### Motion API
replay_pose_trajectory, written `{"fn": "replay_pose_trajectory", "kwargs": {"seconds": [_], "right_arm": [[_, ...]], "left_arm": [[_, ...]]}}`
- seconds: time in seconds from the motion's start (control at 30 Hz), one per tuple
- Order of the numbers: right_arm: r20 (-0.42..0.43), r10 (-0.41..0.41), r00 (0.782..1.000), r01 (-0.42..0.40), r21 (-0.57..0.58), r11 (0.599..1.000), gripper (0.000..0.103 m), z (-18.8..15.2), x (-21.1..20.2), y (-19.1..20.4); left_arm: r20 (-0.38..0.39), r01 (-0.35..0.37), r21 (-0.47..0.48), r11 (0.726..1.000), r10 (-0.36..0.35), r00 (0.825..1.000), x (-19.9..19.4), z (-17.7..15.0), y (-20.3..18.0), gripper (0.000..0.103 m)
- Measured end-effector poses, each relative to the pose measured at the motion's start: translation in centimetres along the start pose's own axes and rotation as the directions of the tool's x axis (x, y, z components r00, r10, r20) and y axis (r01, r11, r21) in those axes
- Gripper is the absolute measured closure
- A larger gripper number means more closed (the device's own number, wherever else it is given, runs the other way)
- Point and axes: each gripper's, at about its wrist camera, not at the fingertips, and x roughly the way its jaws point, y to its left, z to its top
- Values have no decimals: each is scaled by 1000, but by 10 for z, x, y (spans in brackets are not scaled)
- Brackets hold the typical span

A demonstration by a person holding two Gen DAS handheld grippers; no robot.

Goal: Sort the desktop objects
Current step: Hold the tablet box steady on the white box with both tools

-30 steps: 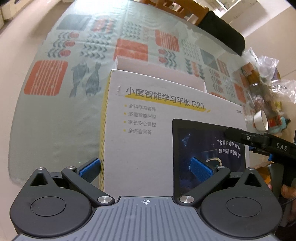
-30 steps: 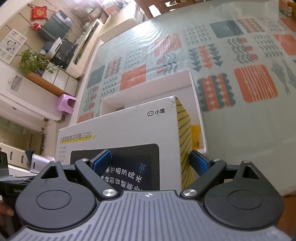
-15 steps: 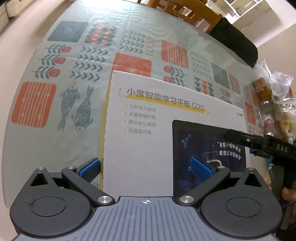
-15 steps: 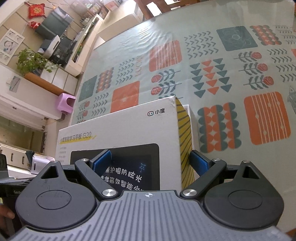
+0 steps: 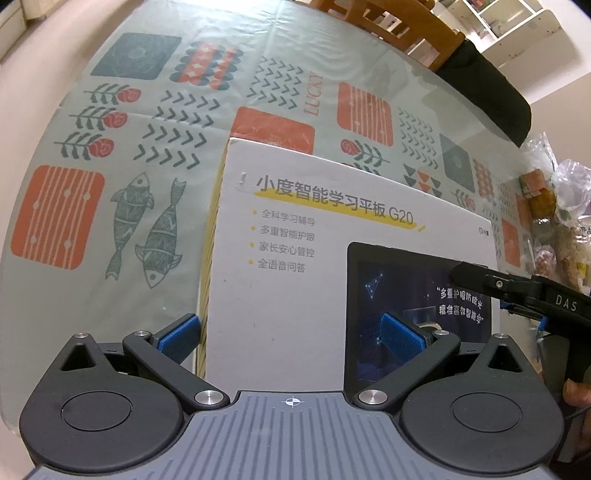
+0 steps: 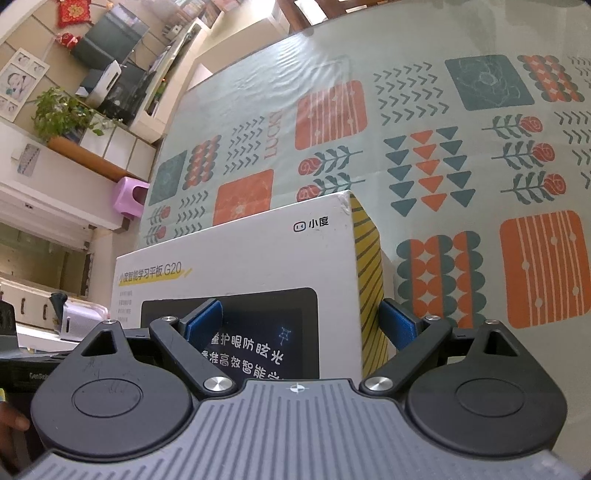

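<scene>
Blue-padded fingers (image 5: pixel 179 336) of the left gripper (image 5: pixel 291 334) straddle one end of the white cardboard tablet box (image 5: pixel 295 266), one pad on the yellow-striped side, the other over the printed face. Right gripper (image 6: pixel 301 323) does the same at the opposite end, pads (image 6: pixel 397 324) either side of the striped edge. Both pinch the box.

Box: white lid, yellow diagonal-striped sides, Chinese text with "G20", dark tablet picture. It sits over the middle of the patterned plastic tablecloth (image 5: pixel 110 192).

Versus 1.0 s ago: the white open tray behind the box is now out of sight, and more of the tablecloth shows past the far edge.

Around: wooden chair (image 5: pixel 391 22) with dark cloth at the far table edge, pile of clear plastic snack bags (image 5: pixel 554 206) to the right, purple plastic stool (image 6: pixel 129 195) on the floor. Nothing lies on the cloth just beside the box.
</scene>
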Motion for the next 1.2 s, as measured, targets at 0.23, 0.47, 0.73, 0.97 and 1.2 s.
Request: {"fn": "replay_pose_trajectory", "kwargs": {"seconds": [0.23, 0.47, 0.73, 0.97, 1.2], "right_arm": [[13, 6, 1000, -6, 13, 1000, 0, -2, 0, -5], [31, 1, 1000, -1, 8, 1000, 0, 3, 6, -2], [50, 1, 999, -2, 23, 1000, 0, 7, 8, -5], [53, -11, 999, 10, 25, 1000, 0, -6, -7, -12], [65, -1, 998, 0, 25, 1000, 0, -28, -16, -11]], "left_arm": [[3, -1, 19, 1000, 1, 1000, 3, 2, -4, 0], [1, -7, 21, 1000, 7, 1000, 4, 11, -4, 0], [-1, -13, 33, 999, 13, 1000, 1, 17, -8, 0], [-21, 8, 49, 999, -6, 1000, 0, -3, -14, 0], [-10, -4, 52, 999, 5, 1000, -2, -13, -5, 0]]}}
